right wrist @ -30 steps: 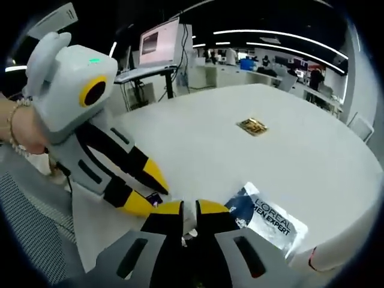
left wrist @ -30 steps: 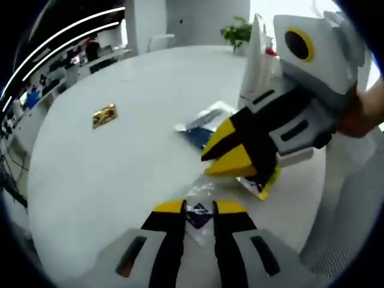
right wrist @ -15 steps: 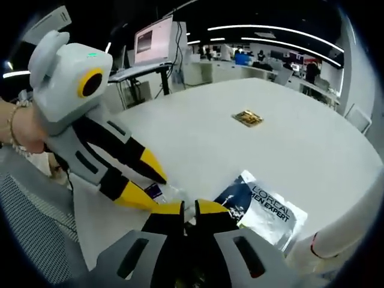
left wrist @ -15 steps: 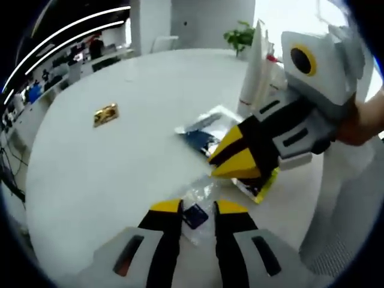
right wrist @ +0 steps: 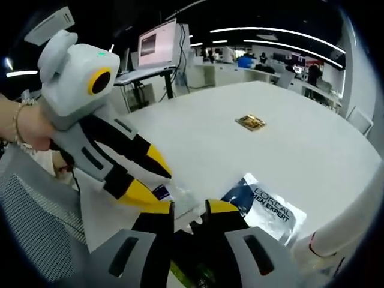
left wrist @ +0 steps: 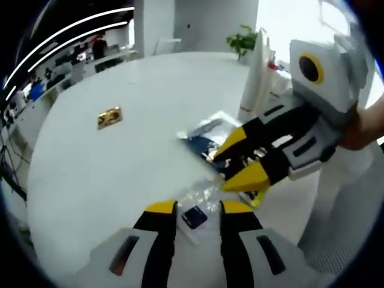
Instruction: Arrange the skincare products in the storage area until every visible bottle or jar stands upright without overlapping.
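Note:
My left gripper (left wrist: pixel 198 207) stands open over the white table (left wrist: pixel 120 168). A small dark blue sachet (left wrist: pixel 194 216) in crinkled clear plastic lies between its yellow tips. My right gripper (left wrist: pixel 240 159) comes in from the right, jaws apart, above a blue and silver sachet (left wrist: pixel 201 141) and a yellow-green packet (left wrist: pixel 259 195). In the right gripper view my right gripper (right wrist: pixel 189 209) is open, with the left gripper (right wrist: pixel 153 178) close on its left and the small blue sachet (right wrist: pixel 161 192) beneath it. A L'Oreal Men Expert sachet (right wrist: pixel 264 207) lies flat just right of the jaws.
Tall white bottles (left wrist: pixel 258 78) stand upright behind the right gripper, and one white bottle (right wrist: pixel 324 246) shows low at the right. A gold packet (left wrist: pixel 110 117) lies alone mid-table. A mesh chair (right wrist: pixel 36 222) and the table's near edge are close by. Desks and monitors fill the background.
The right gripper's jaws, nearly together before, have parted. The left gripper's jaws have spread slightly, and it has drawn back a little from the small sachet.

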`<state>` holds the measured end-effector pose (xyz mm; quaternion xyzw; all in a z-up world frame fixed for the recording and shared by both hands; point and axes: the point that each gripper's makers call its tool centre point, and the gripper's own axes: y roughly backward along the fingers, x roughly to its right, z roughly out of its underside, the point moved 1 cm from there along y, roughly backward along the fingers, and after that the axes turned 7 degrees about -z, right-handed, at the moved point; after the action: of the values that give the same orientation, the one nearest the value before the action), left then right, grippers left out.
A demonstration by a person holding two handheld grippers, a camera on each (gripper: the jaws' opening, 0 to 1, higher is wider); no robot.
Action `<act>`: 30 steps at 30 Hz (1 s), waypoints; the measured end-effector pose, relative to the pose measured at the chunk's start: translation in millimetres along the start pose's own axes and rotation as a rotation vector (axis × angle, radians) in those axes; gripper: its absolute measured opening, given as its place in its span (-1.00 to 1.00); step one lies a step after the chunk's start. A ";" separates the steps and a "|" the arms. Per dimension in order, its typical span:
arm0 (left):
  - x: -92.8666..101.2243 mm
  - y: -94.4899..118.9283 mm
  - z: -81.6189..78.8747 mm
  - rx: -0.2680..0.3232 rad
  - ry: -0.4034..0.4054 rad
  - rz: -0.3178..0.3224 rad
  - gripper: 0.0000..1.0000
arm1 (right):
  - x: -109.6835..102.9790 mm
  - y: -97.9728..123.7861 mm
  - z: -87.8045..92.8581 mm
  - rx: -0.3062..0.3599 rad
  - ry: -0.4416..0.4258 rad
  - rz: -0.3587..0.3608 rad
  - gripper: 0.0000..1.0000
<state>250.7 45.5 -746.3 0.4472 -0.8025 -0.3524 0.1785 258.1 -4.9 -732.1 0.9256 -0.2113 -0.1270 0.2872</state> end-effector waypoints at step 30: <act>12.9 53.3 4.0 0.027 0.030 -0.030 0.09 | -38.8 70.4 -7.2 0.144 -0.002 0.015 0.14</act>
<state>209.9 54.9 -710.7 0.4667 -0.7977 -0.3372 0.1791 204.3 -35.9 -680.7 0.9421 -0.2268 -0.1102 0.2208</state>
